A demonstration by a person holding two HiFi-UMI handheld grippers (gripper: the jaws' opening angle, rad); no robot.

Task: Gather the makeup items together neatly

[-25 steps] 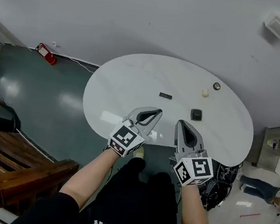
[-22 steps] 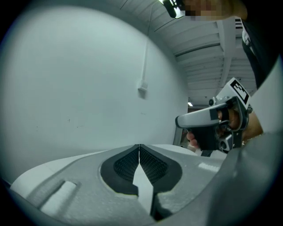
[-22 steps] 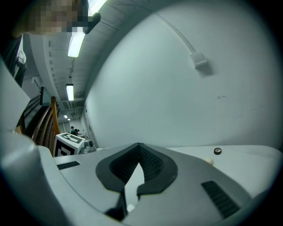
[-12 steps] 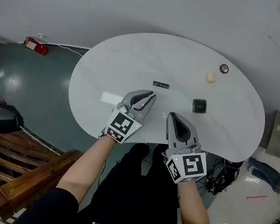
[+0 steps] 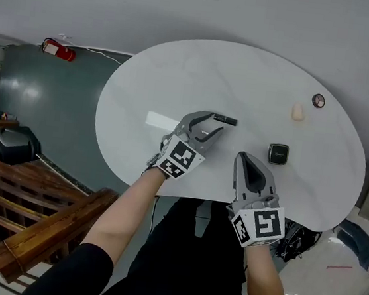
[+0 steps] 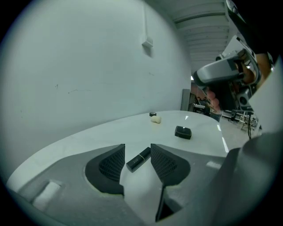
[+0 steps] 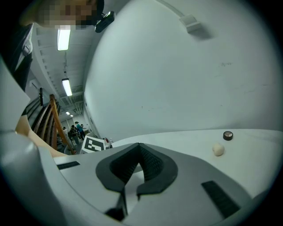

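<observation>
We see the slim black lipstick tube [image 5: 225,120] lying on the white oval surface [image 5: 180,76], ungripped between the parted jaws of the left tool [image 5: 215,124], which have just been opening. The right tool [image 5: 245,157], clenched and empty, is near the black square compact [image 5: 278,153].

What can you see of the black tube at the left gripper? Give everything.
The black tube is slim, square-edged and glossy, like plastic. A thin pale band splits it into a shorter and a longer section, and the longer one carries small pale print, too small to read. It lies flat on the white table, angled across the gap of the left gripper, whose jaws have just been opening. It sits between the pads, and neither seems to touch it.
</observation>
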